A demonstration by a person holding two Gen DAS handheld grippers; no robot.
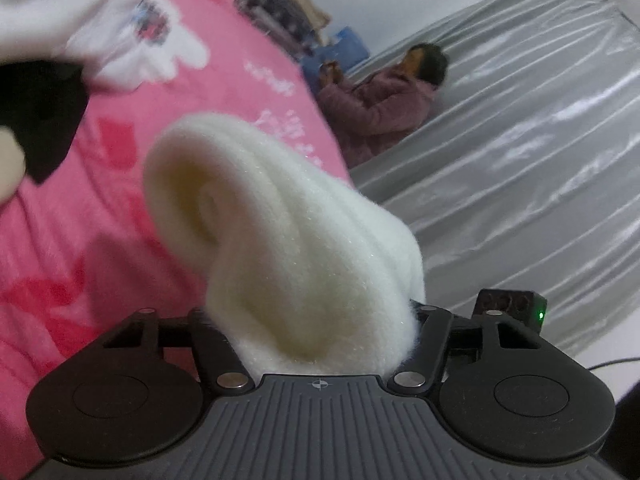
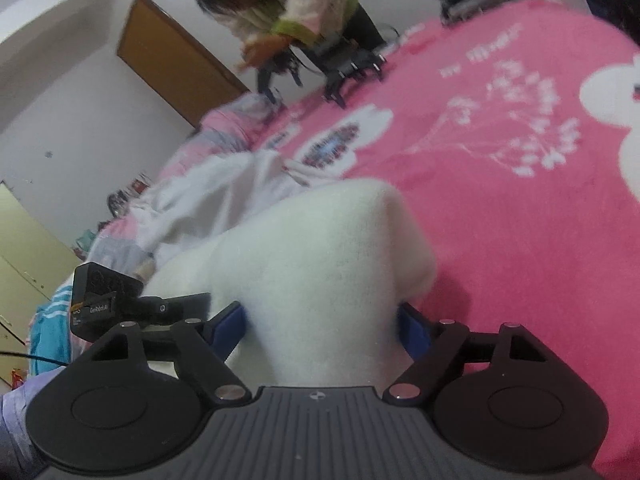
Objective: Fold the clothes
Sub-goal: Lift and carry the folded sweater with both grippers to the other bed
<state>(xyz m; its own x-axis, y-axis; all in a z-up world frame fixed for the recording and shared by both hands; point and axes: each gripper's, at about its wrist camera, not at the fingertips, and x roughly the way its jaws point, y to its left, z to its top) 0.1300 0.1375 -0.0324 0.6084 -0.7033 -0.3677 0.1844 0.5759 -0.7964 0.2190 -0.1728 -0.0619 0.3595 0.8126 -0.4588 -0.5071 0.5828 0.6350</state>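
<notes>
Your left gripper (image 1: 316,320) has a thick roll of the cream fleece garment (image 1: 256,216) wedged between partly open jaws. Right gripper (image 2: 322,320): jaws wide, same fleece filling the gap. Fleece runs forward from both over the pink bedspread (image 2: 520,208); left's closer.

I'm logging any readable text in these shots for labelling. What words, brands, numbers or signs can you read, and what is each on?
White lettering on the pink blanket: too blurred to read.
Small label on the black box beside the right gripper: too small to read.
Printed patches on the white garment: blurred, no legible words.
Nothing else carries text.
</notes>
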